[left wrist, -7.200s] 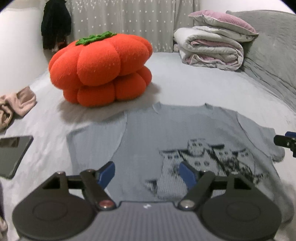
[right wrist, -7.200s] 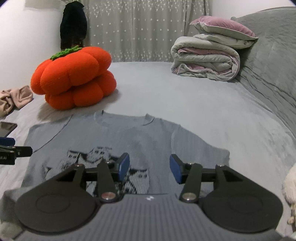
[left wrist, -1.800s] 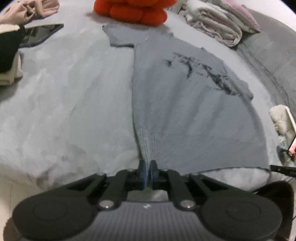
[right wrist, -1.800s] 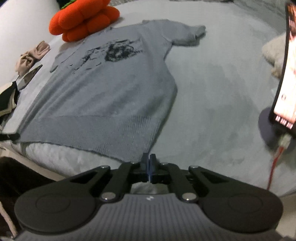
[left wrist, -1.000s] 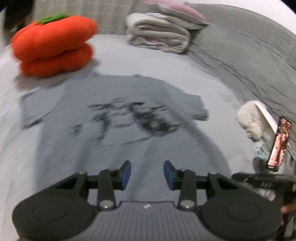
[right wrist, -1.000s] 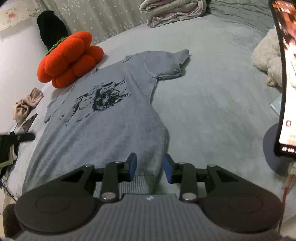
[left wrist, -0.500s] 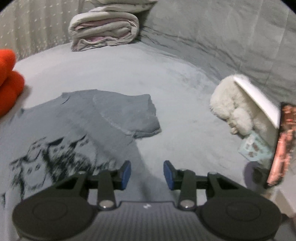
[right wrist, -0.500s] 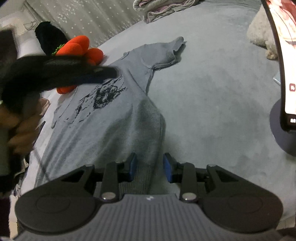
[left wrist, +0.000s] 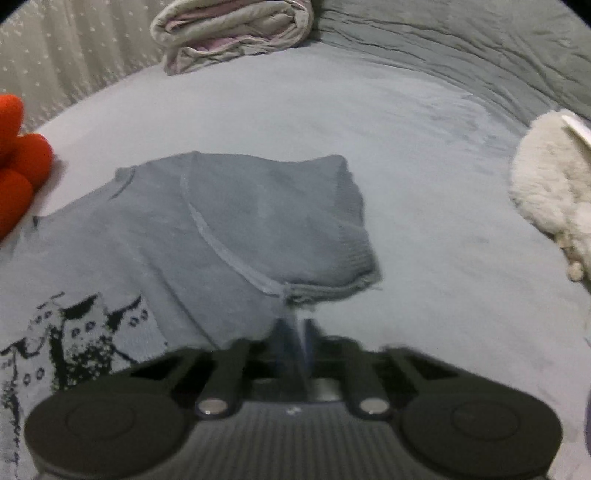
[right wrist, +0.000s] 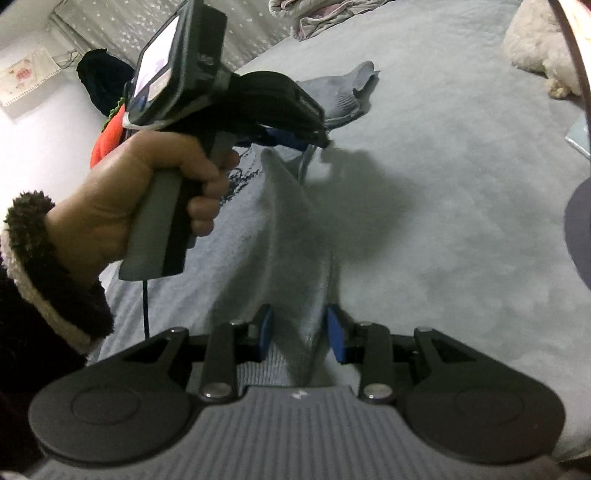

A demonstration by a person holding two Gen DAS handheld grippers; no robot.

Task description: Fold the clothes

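While left claw [left wrist: 295,341] pinches sweater [left wrist: 236,221] (blurred), quilt [left wrist: 232,29] beyond

Left tool [left wrist: 295,339] pinched closed; right tool [right wrist: 299,328] spread apart.

The left gripper's [left wrist: 293,332] tips are motion-blurred, seemingly pinched on the sweater [left wrist: 236,221] near its armpit. The orange cushion [left wrist: 16,162] is cut by the frame's edge.
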